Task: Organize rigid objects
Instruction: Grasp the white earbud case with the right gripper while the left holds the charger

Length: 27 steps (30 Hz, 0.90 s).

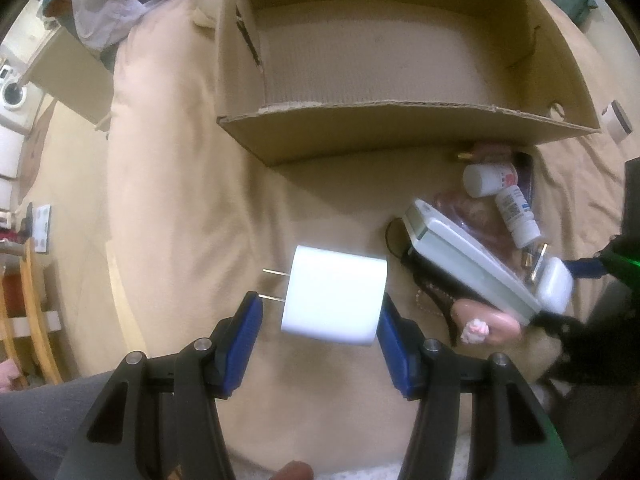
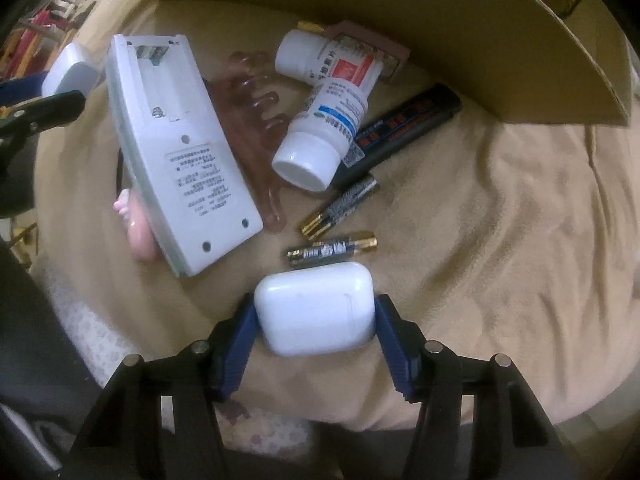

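1. An open cardboard box sits on the bed, toward its far side.
2. In front of the box's right end lies a cluster: two pill bottles, one across the other, on a flat bar.
3. Left of them lies a remote, back up.
4. Two batteries lie nearer, just behind an earbud case between the right claw pads.
5. A plug adapter sits in the left claw, left of the cluster.
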Each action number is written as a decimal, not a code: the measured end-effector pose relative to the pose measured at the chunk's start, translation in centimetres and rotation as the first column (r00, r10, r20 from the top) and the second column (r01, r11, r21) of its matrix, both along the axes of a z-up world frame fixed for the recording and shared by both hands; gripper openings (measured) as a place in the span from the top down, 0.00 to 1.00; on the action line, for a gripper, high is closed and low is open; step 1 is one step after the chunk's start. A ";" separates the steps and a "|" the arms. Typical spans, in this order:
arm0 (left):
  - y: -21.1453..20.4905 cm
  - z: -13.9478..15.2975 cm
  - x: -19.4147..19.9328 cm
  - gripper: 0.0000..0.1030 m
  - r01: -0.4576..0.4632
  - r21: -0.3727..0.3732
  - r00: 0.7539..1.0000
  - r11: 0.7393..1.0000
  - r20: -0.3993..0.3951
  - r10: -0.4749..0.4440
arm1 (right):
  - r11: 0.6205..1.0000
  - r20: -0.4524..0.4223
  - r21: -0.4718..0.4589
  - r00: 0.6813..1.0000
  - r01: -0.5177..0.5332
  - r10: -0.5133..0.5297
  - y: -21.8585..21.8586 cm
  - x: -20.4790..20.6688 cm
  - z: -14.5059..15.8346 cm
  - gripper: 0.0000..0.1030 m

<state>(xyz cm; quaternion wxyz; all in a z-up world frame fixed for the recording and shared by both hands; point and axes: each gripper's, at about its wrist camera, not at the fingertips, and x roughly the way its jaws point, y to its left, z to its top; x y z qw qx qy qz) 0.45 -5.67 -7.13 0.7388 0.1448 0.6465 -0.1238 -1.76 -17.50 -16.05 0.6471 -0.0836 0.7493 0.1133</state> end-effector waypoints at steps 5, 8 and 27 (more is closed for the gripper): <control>0.0 0.0 -0.2 0.48 -0.006 0.010 1.000 1.000 0.004 0.005 | 1.000 0.031 0.008 0.999 -0.019 0.019 -1.0 -0.7 0.6 0.42; 0.1 0.5 -0.4 0.48 -0.017 0.005 1.000 1.000 0.024 0.017 | 0.999 0.065 0.028 0.998 -0.020 0.018 -1.0 -1.1 1.9 0.70; 1.3 0.6 0.5 0.48 -0.075 -0.008 0.997 0.997 0.036 0.075 | 0.956 0.077 0.191 0.967 0.224 -0.242 -7.5 0.8 8.4 0.34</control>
